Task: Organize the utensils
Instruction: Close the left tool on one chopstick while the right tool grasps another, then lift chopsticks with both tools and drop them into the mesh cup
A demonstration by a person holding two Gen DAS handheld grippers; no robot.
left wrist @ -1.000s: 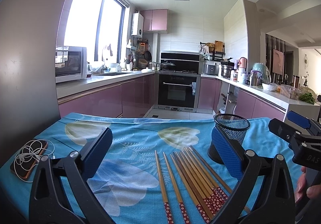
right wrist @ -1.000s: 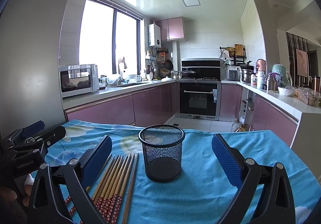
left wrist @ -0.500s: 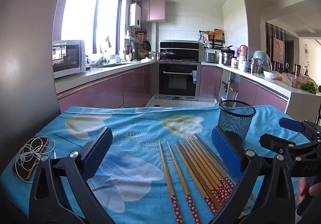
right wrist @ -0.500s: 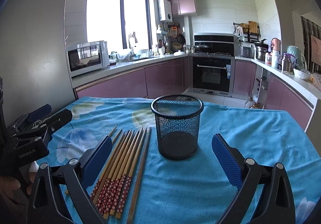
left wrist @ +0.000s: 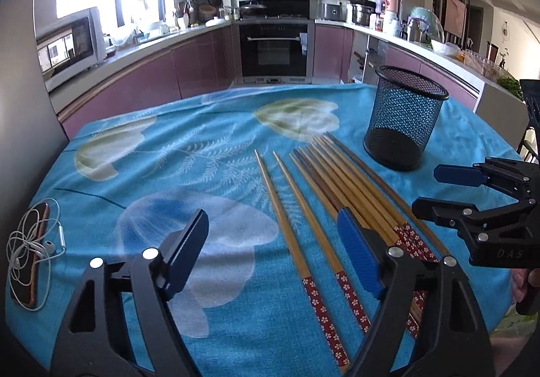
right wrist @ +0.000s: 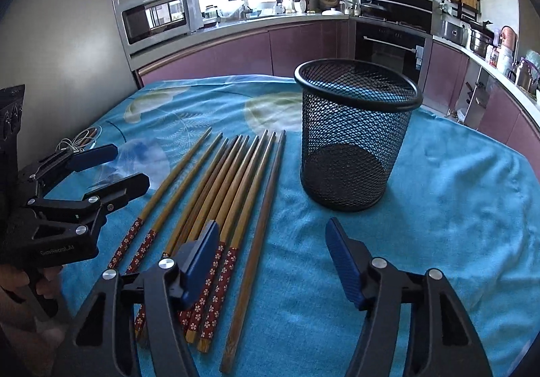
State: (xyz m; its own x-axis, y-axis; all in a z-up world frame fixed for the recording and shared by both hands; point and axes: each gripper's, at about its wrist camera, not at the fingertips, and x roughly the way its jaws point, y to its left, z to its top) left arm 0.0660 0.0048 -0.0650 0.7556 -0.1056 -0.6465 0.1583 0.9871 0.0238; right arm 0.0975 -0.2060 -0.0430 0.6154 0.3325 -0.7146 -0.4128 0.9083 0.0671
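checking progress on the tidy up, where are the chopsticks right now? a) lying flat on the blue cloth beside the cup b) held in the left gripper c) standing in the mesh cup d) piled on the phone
a: the chopsticks lie side by side on the cloth, and the mesh cup stands empty next to them.

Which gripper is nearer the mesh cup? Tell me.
Right. The right gripper sits just in front of the mesh cup; the left gripper is farther off, beyond the chopsticks. Both jaws are closing, empty.
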